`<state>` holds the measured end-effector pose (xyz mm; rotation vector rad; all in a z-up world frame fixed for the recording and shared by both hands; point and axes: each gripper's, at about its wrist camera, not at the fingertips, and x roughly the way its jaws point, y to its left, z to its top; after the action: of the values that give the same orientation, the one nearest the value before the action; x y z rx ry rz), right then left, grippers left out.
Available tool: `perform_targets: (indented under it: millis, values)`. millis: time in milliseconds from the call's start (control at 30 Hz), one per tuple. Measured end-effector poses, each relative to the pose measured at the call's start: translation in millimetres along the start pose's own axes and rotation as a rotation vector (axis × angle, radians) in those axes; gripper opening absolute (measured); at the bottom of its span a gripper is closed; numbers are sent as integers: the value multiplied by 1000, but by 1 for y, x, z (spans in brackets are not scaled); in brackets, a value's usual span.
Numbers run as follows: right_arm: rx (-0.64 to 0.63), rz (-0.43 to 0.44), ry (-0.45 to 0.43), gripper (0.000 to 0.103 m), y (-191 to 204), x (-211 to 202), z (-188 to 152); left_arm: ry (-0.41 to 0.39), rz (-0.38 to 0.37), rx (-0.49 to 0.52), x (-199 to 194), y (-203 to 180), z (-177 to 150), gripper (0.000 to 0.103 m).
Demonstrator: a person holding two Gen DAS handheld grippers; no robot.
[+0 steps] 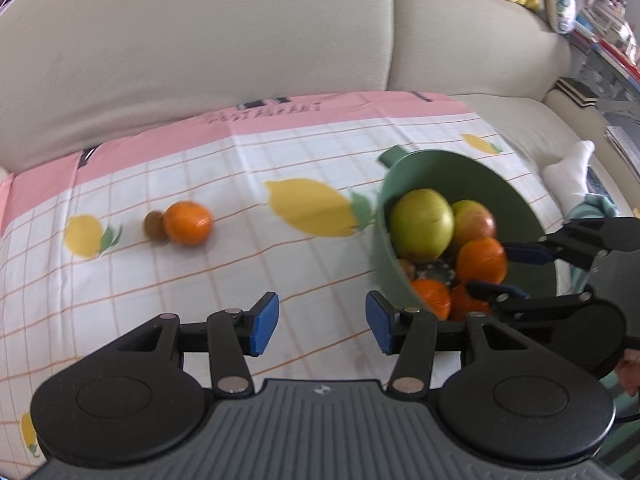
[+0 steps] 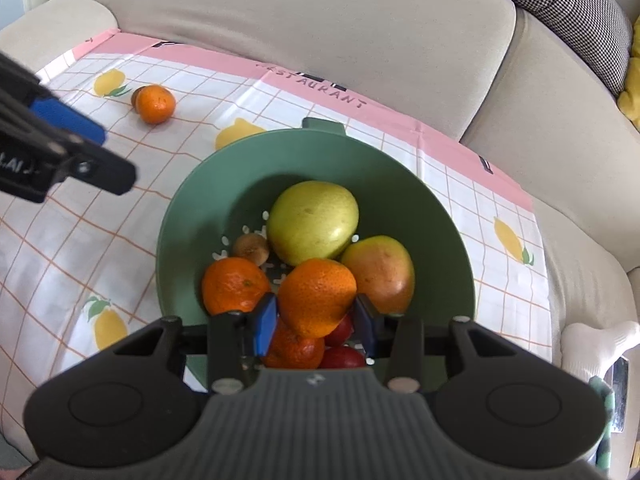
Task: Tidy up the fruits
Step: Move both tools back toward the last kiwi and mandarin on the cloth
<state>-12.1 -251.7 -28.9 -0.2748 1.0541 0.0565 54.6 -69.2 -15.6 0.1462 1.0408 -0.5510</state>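
A beige sofa (image 2: 320, 40) carries a checked cloth (image 2: 80, 216) printed with lemons and edged in pink; everything sits on its seat. A green bowl (image 2: 436, 216) with a small tab handle and a perforated bottom stands on the cloth, directly ahead of the right gripper (image 2: 316, 322) and off to the right of the left gripper (image 1: 322, 326).

The right gripper's fingers (image 2: 266, 324) are closed part-way onto a bright, pebbly-skinned orange (image 2: 318, 296), one blue pad pressed to each side, holding it over the bowl's near edge.

In the bowl, counted from the right wrist view:
- two more oranges, one left of the held fruit (image 2: 234, 284), one beneath it (image 2: 294, 350)
- one large yellow-green apple (image 2: 312, 222)
- one yellow apple blushed red (image 2: 380, 272)
- one small brown kiwi (image 2: 252, 248)
- two dark red fruits (image 2: 344, 356) low by the fingers, kind unclear

Out on the cloth, well ahead and left of the left gripper's fingers (image 1: 264, 322), lie one loose orange (image 1: 187, 223) and one brown kiwi (image 1: 155, 226), touching. Those fingers stand about half open with nothing between them.
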Motion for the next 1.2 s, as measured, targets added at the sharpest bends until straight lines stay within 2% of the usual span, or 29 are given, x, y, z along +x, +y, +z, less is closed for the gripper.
perform_targets:
  millis: [333,467,600,900,1200]
  values:
    - [7,-52,2,41,-1,2,6,7,21,-52,0,19,-9,59]
    - [8,-62,-24,45,1,-8,11,1,8,-92,-4,27,-10,59]
    - [20,-62,-68,54,7,-20,17,-12,13,-124,-9,36,-11,59]
    - [74,6,-167,58,47,-41,32,-55,45,-193,-25,62,-15,59]
    - [78,78,-198,63,94,-41,53,-92,102,-285,-32,98,-22,59]
